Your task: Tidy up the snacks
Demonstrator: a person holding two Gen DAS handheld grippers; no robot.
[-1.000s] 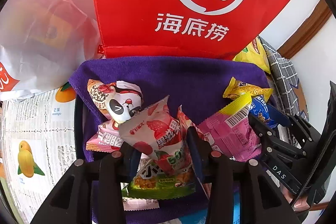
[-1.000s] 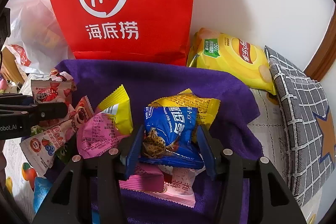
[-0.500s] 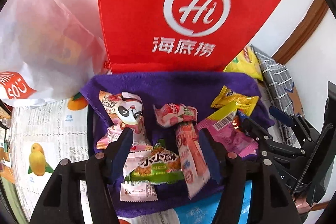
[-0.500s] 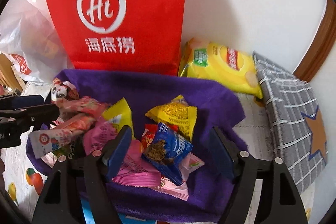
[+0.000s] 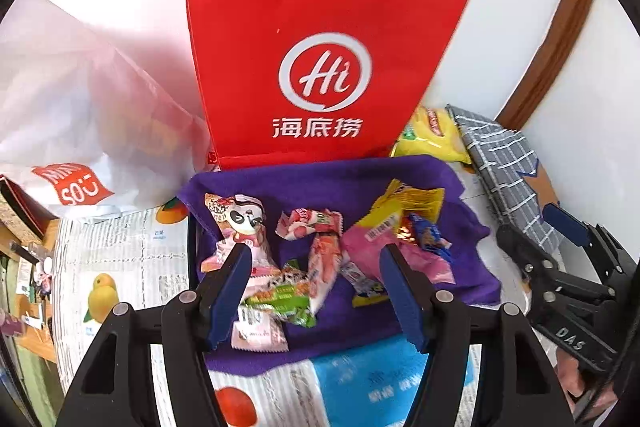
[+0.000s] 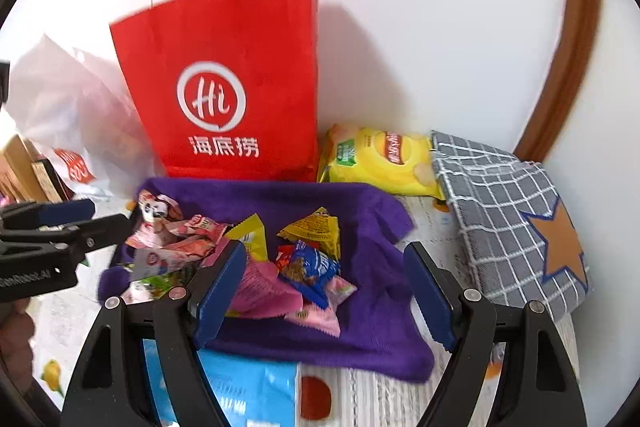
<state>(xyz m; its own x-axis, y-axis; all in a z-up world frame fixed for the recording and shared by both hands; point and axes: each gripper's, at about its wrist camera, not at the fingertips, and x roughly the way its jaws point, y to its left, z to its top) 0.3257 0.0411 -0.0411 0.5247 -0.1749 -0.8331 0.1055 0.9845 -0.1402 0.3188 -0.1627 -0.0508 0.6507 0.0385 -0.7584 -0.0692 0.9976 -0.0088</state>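
Your left gripper [image 5: 316,291] hangs above the near left part of the purple fleece cloth [image 5: 320,187], its blue-padded fingers [image 5: 228,291] parting with nothing pinched between them; the packets seen through the gap lie loose below. Your right gripper [image 6: 328,291] is the same over the cloth's near right part: fingers widening, empty.

The small foil snack packets [image 5: 320,259] sit heaped mid-cloth, which lies on the fruit-printed counter [image 5: 120,267] in front of the red paper carrier bag [image 5: 320,67] at the far edge. A panda-print packet [image 5: 240,219] lies far left on the cloth, a pink packet [image 6: 260,287] and a blue cookie packet [image 6: 312,267] towards the right. A yellow crisp bag [image 6: 380,159] and a grey checked pouch [image 6: 500,219] rest off the cloth, towards the counter's far right corner.

Expect these packets to be feather-light, slick and crinkly, so they will likely slide or flip under a glancing touch. Pinch across a flat crimped end seam rather than the puffed middle, and squeeze gently; the contents probably crumble.
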